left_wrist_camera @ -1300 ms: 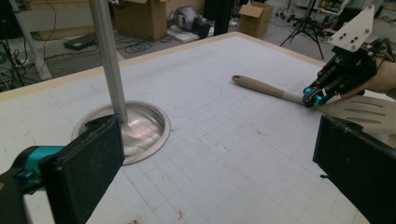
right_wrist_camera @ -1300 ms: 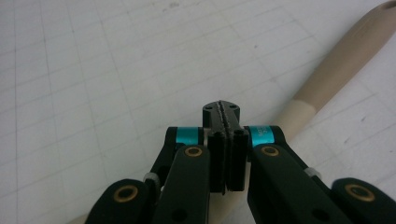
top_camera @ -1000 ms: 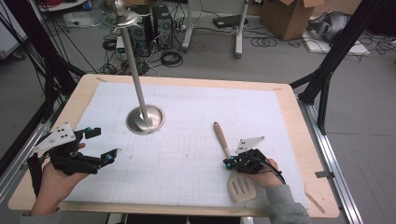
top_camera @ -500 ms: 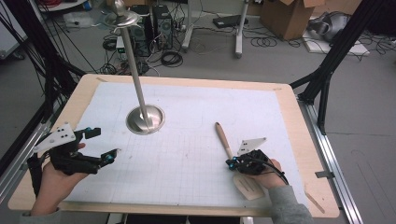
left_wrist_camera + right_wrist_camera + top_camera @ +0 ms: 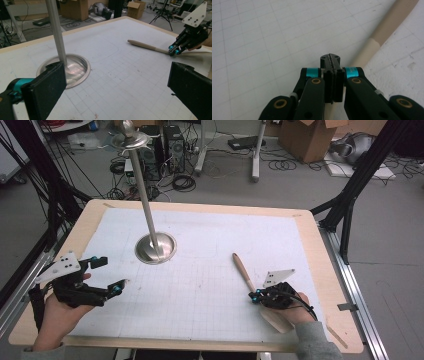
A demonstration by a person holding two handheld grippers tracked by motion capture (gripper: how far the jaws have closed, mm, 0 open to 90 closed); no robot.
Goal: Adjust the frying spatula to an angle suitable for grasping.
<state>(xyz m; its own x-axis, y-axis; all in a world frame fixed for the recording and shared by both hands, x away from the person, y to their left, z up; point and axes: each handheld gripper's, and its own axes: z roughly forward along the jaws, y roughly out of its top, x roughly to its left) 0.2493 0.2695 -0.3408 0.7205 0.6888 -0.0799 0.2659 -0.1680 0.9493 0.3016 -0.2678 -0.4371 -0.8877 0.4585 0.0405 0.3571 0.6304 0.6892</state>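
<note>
Resting at lower right of the high view, the right gripper [image 5: 256, 296] met a wooden spatula [image 5: 243, 272]. Left gripper [image 5: 115, 87] jaws stood apart in its view. Right gripper view: jaws together, apparently atop the handle.

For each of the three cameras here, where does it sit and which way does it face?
High view: fixed above the person's side, looking forward and down on the table; both forearms, left gripper and right gripper show.
Left gripper view: rides the left gripper, looking across the mat between its open jaws at the metal stand, with the right gripper farther off.
Right gripper view: rides the right gripper, looking down along shut jaws over the wooden spatula.
Shared: the spatula's handle shows in all three views.
</note>
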